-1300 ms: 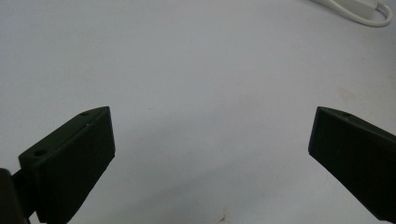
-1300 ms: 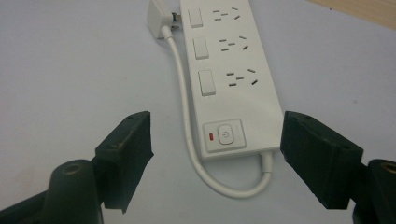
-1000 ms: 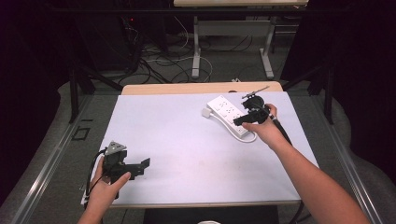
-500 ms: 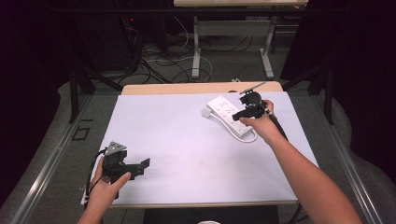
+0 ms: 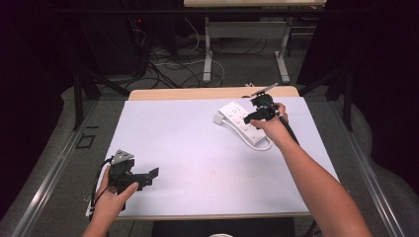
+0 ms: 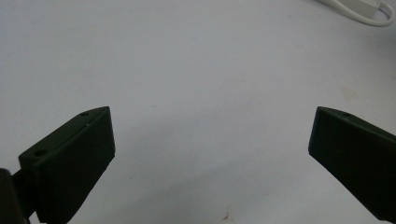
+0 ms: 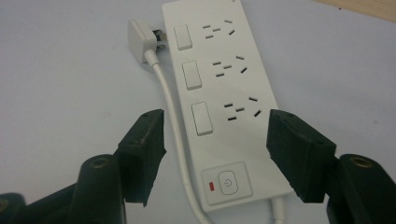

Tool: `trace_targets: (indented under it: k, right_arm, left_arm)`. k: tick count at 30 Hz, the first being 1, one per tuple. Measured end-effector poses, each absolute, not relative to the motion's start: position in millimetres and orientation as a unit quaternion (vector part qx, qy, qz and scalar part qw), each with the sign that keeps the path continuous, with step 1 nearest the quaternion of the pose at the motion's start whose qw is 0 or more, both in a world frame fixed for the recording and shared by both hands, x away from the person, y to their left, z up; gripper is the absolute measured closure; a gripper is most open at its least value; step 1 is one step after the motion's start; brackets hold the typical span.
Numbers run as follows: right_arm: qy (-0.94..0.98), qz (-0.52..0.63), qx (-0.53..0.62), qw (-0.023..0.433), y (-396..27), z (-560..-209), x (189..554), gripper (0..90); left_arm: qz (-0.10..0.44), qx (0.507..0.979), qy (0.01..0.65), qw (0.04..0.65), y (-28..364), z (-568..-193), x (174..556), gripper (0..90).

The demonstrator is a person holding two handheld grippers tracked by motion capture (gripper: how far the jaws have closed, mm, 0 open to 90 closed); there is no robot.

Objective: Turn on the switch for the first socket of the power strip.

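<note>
Right now my right gripper (image 7: 215, 154) hovers with its jaws spread wide above the white power strip (image 7: 219, 102), one jaw on either side of the strip's near end, not touching it. Between the jaws I see the power button (image 7: 226, 183) closest, and three socket rows with switches beyond it. The strip's white plug (image 7: 141, 37) lies just beside its far end, its cable (image 7: 175, 140) running back past my left-hand jaw. My left gripper (image 6: 210, 158) is also spread open, over bare white table (image 6: 187, 70), well apart from the strip.
</note>
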State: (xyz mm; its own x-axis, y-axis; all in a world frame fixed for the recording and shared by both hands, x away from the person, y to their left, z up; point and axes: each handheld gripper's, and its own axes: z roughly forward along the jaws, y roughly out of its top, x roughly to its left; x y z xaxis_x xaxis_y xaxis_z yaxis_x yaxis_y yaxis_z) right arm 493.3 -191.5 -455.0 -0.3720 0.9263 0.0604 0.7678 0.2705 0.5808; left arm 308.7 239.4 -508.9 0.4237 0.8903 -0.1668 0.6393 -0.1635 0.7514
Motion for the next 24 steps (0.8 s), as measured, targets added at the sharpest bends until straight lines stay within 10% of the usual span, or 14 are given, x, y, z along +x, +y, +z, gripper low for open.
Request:
trace_targets:
  k: [24]
  right_arm:
    - [0.758,0.267,0.575,0.153,-193,-466,511,56.4]
  left_arm:
    - [0.16,0.749,0.509,0.392,240,-510,310,0.4]
